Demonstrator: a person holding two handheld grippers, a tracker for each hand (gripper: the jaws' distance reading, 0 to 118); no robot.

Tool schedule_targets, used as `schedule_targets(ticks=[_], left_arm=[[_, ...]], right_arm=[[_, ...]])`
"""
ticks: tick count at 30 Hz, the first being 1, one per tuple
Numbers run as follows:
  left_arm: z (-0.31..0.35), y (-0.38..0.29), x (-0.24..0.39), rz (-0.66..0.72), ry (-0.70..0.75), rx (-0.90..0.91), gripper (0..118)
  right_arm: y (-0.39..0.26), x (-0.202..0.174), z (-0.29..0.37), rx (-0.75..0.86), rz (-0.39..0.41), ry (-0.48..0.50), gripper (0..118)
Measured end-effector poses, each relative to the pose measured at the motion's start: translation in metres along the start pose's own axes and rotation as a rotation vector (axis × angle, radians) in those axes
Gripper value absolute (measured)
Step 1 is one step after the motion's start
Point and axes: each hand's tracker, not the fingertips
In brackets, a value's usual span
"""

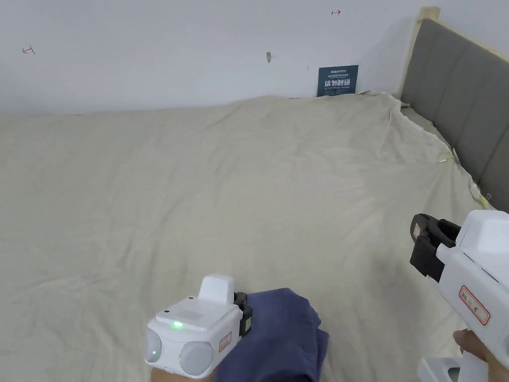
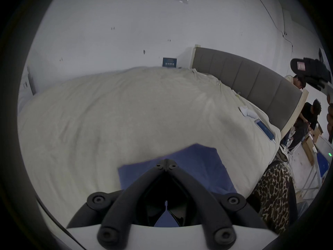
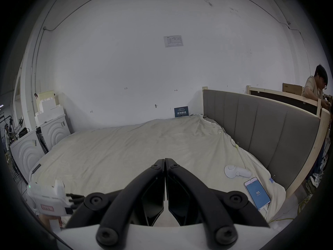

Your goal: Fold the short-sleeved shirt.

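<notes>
**Short-sleeved shirt bunched at the left claw**

The short-sleeved shirt [image 1: 278,338], dark blue, is lying in a rumpled heap on the bed [image 1: 223,199], directly ahead of and under the left claw [image 2: 166,166]. In the left gripper view the jaws are meeting tip to tip over the blue cloth; whether they are pinching any of it cannot be told. In the head view the shirt is bulging out just to the right of that claw's white housing.

The right claw [image 3: 164,161] is hovering well apart to the right of the shirt, above bare cream sheet, its jaws pressed together with nothing between them. Ahead and to the right of it, a phone [image 3: 257,193] and a white handheld device [image 3: 234,171] are lying on the bed near the grey headboard [image 3: 261,127]. A person [image 3: 314,86] is standing beyond the headboard.
</notes>
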Motion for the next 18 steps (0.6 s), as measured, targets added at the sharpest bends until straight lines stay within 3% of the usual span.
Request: schedule_targets(ticks=[18], left_arm=[[-0.079, -0.056, 0.083, -0.034, -0.107, -0.091, 0]], right_arm=[[-0.002, 0.03, 0.008, -0.03, 0.003, -0.034, 0]])
